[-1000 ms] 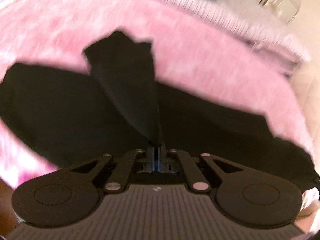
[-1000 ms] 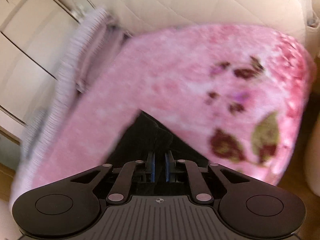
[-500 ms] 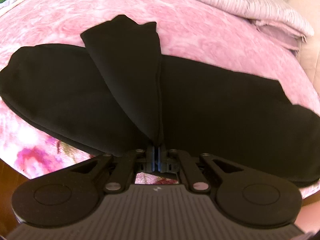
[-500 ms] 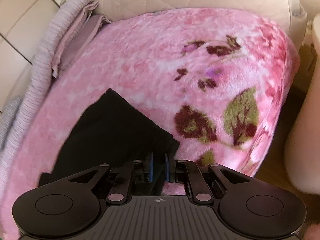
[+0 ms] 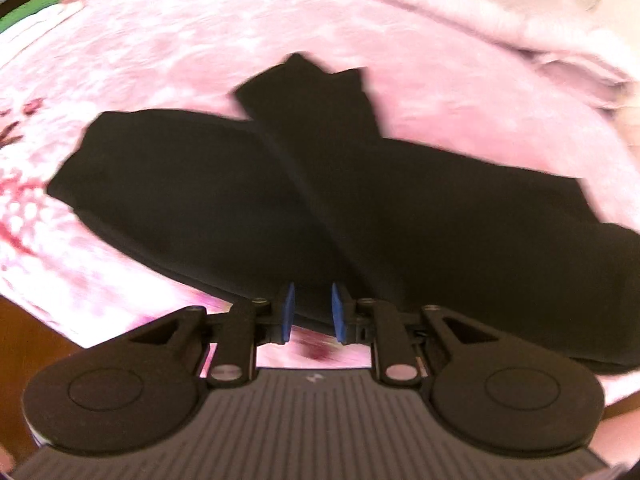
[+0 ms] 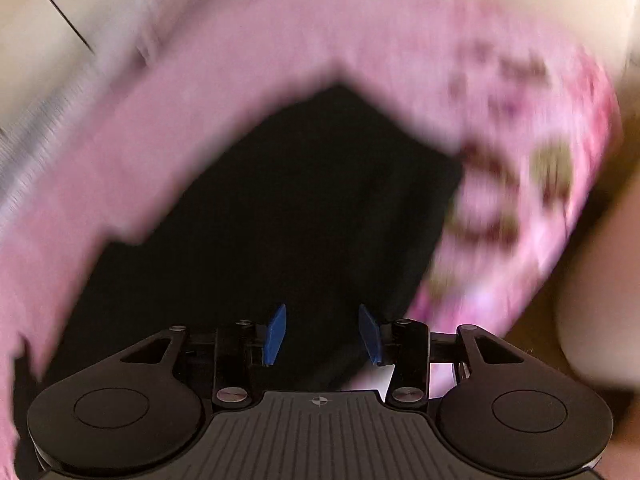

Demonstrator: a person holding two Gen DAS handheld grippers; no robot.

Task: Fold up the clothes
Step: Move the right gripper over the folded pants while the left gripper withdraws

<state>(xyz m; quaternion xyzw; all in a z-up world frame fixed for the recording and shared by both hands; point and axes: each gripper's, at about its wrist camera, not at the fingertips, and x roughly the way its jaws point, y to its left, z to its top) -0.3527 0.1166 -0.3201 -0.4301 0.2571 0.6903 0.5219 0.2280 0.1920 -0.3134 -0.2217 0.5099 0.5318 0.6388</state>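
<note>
A black garment (image 5: 360, 216) lies spread across a bed covered by a pink flowered blanket (image 5: 200, 52). In the left wrist view it runs wide from left to right, with a narrower flap, perhaps a sleeve or leg, folded over the middle and pointing away from the camera. Its near edge sits close to the blanket's near edge.

The left tongs (image 5: 311, 312) have just been opening; their blue pads stand a narrow gap apart, with the garment's near edge seen between them but not pinched. The right tongs (image 6: 322, 334) have also just been opening and stand wider, over the garment's other end with nothing gripped. The right view is heavily blurred.

The cloth looks soft, limp and light, likely a matte knit that will sag and drape from any held point and should not slip from the pads. It has no stiffness, so a single grip would let it bunch. Judging by the layout, the best holds are two corners or hem points along one edge, one per tongs, pinching all layers together.

Pale pillows (image 5: 540, 40) lie at the far side.
</note>
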